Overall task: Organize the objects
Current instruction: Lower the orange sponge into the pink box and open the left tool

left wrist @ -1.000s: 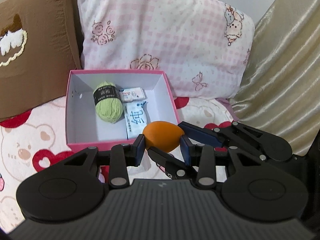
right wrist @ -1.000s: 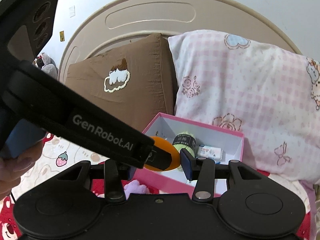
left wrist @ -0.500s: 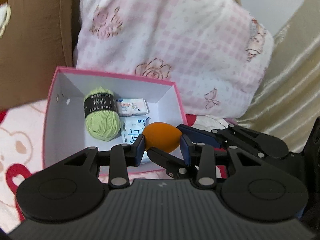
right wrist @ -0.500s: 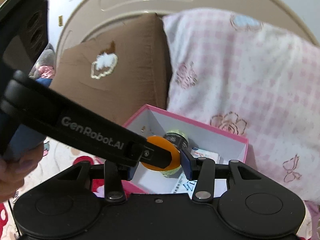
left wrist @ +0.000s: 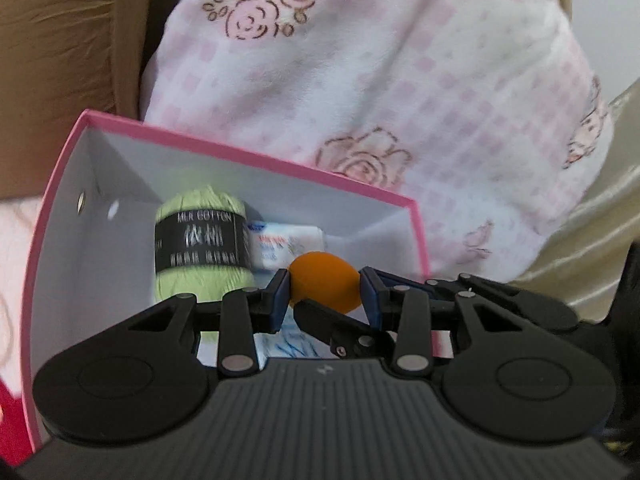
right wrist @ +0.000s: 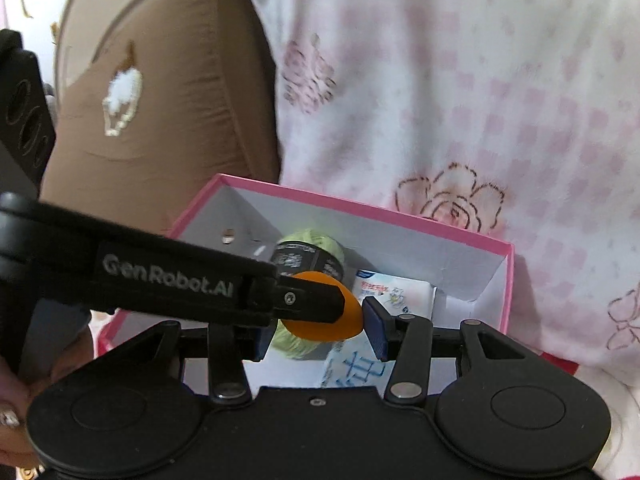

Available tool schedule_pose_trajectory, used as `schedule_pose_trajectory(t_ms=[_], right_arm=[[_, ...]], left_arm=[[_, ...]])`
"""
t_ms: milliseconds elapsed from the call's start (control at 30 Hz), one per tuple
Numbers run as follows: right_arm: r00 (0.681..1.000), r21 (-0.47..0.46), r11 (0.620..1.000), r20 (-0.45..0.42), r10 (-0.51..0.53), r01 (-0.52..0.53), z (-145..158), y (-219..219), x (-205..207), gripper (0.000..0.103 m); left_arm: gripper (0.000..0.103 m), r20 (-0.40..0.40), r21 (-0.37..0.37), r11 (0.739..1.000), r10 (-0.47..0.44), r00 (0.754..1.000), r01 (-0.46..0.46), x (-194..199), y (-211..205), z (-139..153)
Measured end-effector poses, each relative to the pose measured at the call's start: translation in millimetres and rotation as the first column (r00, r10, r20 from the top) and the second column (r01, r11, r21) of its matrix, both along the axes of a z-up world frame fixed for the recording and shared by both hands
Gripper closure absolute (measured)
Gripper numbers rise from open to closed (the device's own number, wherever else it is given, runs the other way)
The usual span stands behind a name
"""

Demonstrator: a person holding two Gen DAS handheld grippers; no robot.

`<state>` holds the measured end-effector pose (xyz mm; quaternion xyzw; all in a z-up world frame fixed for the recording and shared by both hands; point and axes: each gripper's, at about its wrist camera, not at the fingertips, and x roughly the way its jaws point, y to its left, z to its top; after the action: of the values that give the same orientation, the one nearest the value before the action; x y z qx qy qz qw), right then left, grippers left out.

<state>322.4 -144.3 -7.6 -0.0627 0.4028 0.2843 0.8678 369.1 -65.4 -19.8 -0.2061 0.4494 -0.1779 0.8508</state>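
An orange egg-shaped object [left wrist: 324,282] is pinched between the pads of both grippers at once. My left gripper [left wrist: 325,292] is shut on it from its two sides, and my right gripper [right wrist: 316,322] is shut on it too, crossing from the right. It shows in the right wrist view [right wrist: 326,316], partly hidden by the left gripper's finger. Both hold it over the open pink box [left wrist: 256,160], which holds a green yarn ball [left wrist: 202,246], a white tissue packet [left wrist: 286,246] and a blue-printed white packet [right wrist: 356,370].
A pink checked pillow [left wrist: 380,80] leans right behind the box. A brown pillow [right wrist: 160,100] stands to its left. A beige curtain [left wrist: 600,208] hangs at the right. The box [right wrist: 506,292] rests on a bear-print bedsheet. The person's hand [right wrist: 12,408] shows at lower left.
Both grippers, still shut on the orange object, have moved forward together over the box. The box and pillows now loom much larger and closer.
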Motion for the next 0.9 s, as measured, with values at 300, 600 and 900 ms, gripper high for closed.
schedule_pose_trajectory(t_ms=[300,600,900], right_arm=[[0.999,-0.038,0.999,-0.026,-0.025,0.024,-29.3,4.7,34.0,0.051],[0.993,0.033,0.997,-0.097,-0.065,0.069,-43.8,-4.3,52.4,0.052],[0.993,-0.02,0.998,-0.099,-0.062,0.06,-59.5,8.6,69.6,0.052]], left_arm=[[0.067,-0.02,-0.061,0.998,0.032,0.999,-0.033,23.0,3.0,-23.3],[0.067,-0.034,-0.045,0.998,0.051,0.998,-0.052,38.2,-4.1,-37.7],[0.067,-0.032,0.013,0.999,0.047,0.998,-0.047,47.8,-20.5,-45.9]])
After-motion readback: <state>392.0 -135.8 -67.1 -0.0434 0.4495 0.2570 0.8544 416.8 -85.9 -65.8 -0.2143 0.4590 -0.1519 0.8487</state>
